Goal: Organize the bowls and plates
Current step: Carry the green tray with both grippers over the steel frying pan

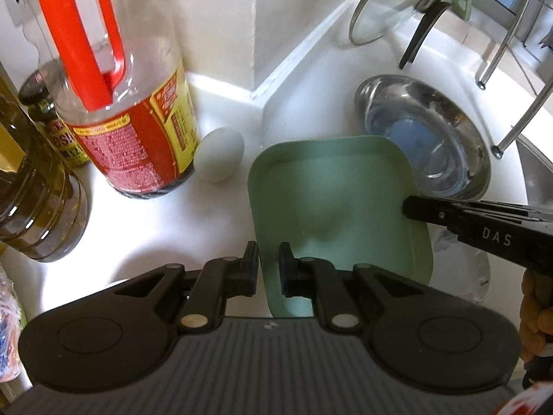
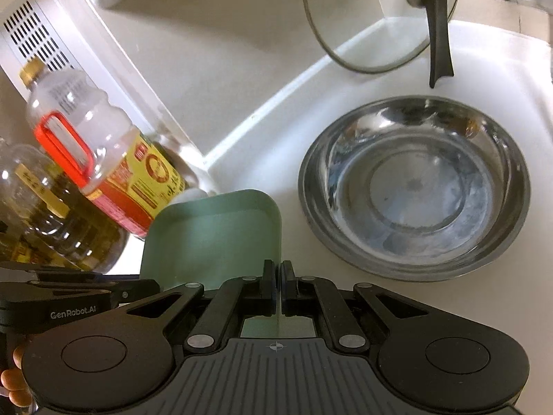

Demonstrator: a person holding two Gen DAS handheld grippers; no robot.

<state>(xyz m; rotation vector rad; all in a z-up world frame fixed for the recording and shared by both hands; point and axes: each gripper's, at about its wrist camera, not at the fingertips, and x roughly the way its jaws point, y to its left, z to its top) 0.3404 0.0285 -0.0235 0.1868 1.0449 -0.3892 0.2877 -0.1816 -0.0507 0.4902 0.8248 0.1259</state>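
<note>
so both tongs have the green plate (image 1: 331, 200) between them, it's a squarish pale green one with a raised rim, sitting tilted over the white counter (image 1: 148, 228). The left gripper (image 1: 269, 266) is clamped on the plate's left rim near the close corner, one finger outside the rim and one inside. The right gripper (image 2: 278, 278) is pinched tight on the opposite rim, the edge running straight up out of its jaws, and from the left wrist view you can see its black tip biting the right edge about halfway along. Steel bowl (image 2: 414, 186) sits on the counter just to the right of the plate, partly tucked behind its far right corner. An egg (image 1: 219, 154) lies just off the plate's far left corner, next to the red-handled bottle (image 1: 121, 97), and a glass lid (image 2: 373, 17) leans against the wall at the back
</note>
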